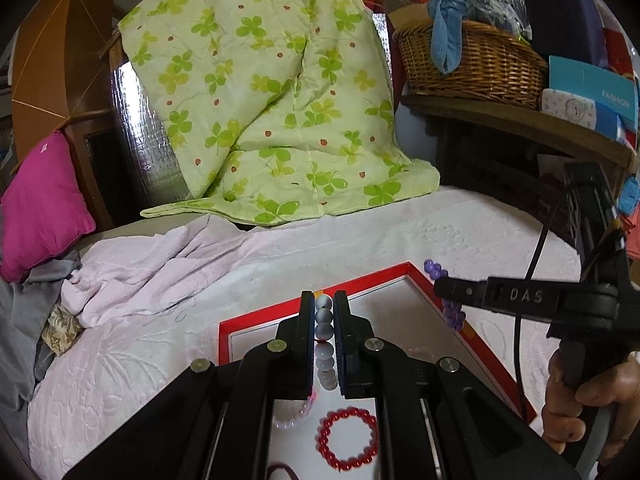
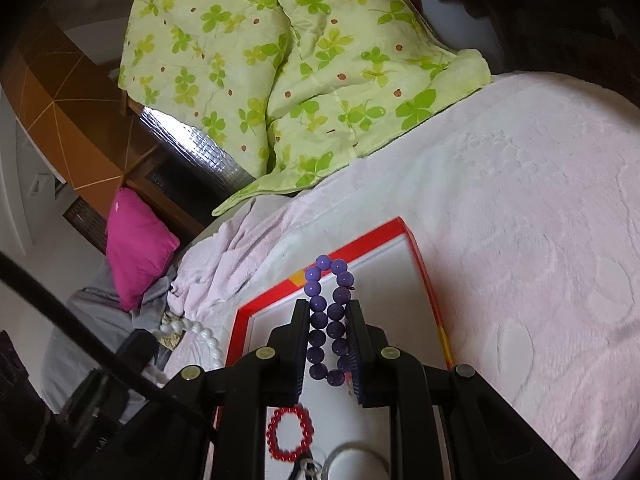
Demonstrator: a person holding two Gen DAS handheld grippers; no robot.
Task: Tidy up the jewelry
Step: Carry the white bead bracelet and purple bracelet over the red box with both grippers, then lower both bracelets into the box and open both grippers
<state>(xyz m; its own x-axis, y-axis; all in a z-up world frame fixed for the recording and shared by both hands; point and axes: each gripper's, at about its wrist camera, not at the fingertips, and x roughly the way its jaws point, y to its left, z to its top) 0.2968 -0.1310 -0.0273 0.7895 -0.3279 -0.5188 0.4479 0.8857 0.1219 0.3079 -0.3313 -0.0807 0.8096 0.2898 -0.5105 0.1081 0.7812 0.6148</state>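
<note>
A red-rimmed box lid (image 1: 360, 280) with a white inside lies on the pale bed cover; it also shows in the right wrist view (image 2: 416, 252). My left gripper (image 1: 324, 300) is shut on a grey-white bead bracelet (image 1: 325, 330) above the box. My right gripper (image 2: 328, 308) is shut on a purple bead bracelet (image 2: 328, 320), held over the box; that gripper (image 1: 438, 286) and its purple beads (image 1: 454, 316) also show in the left wrist view. A red bead bracelet (image 1: 347, 438) lies inside the box, seen too in the right wrist view (image 2: 290, 434). A pale pink bracelet (image 1: 298, 414) lies beside it.
A green clover-print quilt (image 1: 272, 92) is piled at the back of the bed. A magenta pillow (image 1: 40, 204) lies at the left. A wicker basket (image 1: 472, 64) and boxes stand on a wooden shelf at the right. A white bead strand (image 2: 208, 340) shows left of the box.
</note>
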